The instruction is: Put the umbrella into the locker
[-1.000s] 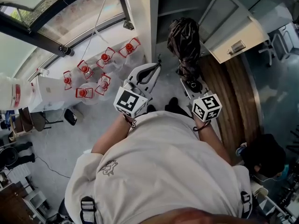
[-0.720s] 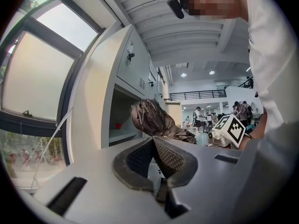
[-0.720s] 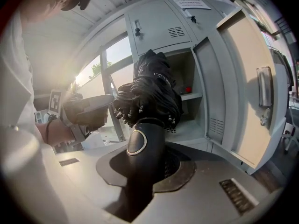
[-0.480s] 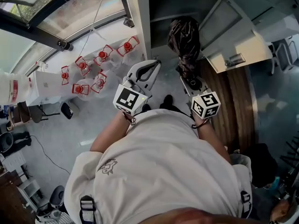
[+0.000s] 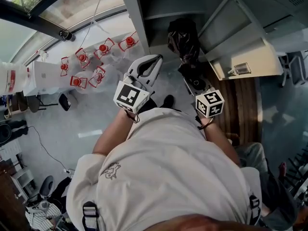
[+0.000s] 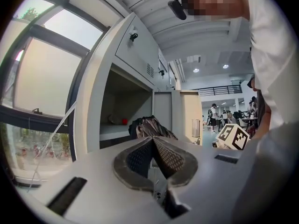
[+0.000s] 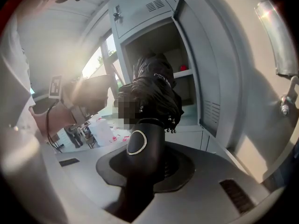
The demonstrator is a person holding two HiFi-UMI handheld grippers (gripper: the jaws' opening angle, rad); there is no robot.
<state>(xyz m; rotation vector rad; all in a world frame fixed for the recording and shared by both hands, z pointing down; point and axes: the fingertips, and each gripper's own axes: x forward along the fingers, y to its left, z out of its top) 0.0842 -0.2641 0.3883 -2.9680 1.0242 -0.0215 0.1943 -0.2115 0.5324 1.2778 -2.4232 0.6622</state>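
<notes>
Directly before the open locker point(image 5: 144, 30), the person stands with both tools raised toward its compartment. Toward the locker's right side, the right gripper point(image 5: 196, 84) has its fingers point(image 7: 180, 169) clenched on the black handle point(image 7: 140, 148) of the folded dark umbrella point(image 5: 184, 38). The right gripper view shows that handle, with a pale ring on it, wedged between the two pads. The umbrella's bundled cloth reaches away from the gripper to the mouth of the compartment, just below the locker's inner shelf point(image 7: 191, 72). Whether its far tip has passed the locker's front edge I cannot tell. A small red thing point(image 6: 124, 121) lies on that shelf, deep inside the locker. The locker's door point(image 5: 240, 37) stands swung wide to the right of the opening, its latch plate showing in the head view.

Left of the umbrella and a little short of the locker's front, the left gripper point(image 5: 155, 60) holds nothing. Its fingers point(image 6: 170, 157) are pressed together tip to tip with no gap, pointing toward the lower edge of the compartment.

On the floor to the left of the locker, beneath a window point(image 5: 57, 13), stands a cluster of clear bottles with red caps point(image 5: 98, 49).
</notes>
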